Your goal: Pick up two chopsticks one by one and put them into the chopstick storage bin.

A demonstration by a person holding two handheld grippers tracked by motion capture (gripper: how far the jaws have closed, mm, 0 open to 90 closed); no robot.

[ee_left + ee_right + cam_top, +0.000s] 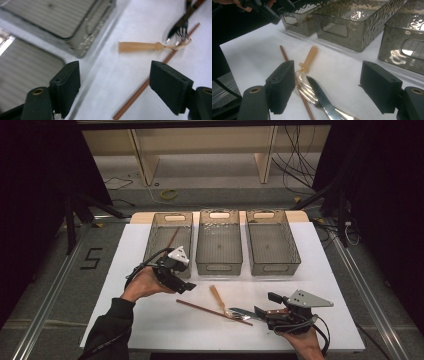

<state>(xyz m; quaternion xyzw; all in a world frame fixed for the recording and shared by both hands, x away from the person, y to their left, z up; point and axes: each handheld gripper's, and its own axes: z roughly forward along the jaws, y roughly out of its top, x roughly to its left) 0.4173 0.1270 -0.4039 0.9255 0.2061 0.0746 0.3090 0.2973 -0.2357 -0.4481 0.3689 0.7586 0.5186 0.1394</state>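
**Cutlery heap waits at the near edge**

Right gripper [264, 310] hovers low at the table's [150, 330] near right edge, fingers [280, 85] wide apart and empty. The knife [322, 98] lies between them, on top of a fork [308, 93], with the chopstick [212, 312] and wooden spoon [217, 297] touching the pile. Trouble ahead, I'd say: a closing pinch could drag two pieces together or skid the knife. Left gripper [180, 282], fingers also spread with nothing held, hangs further in by the left bin [152, 242], where another chopstick [172, 240] leans.
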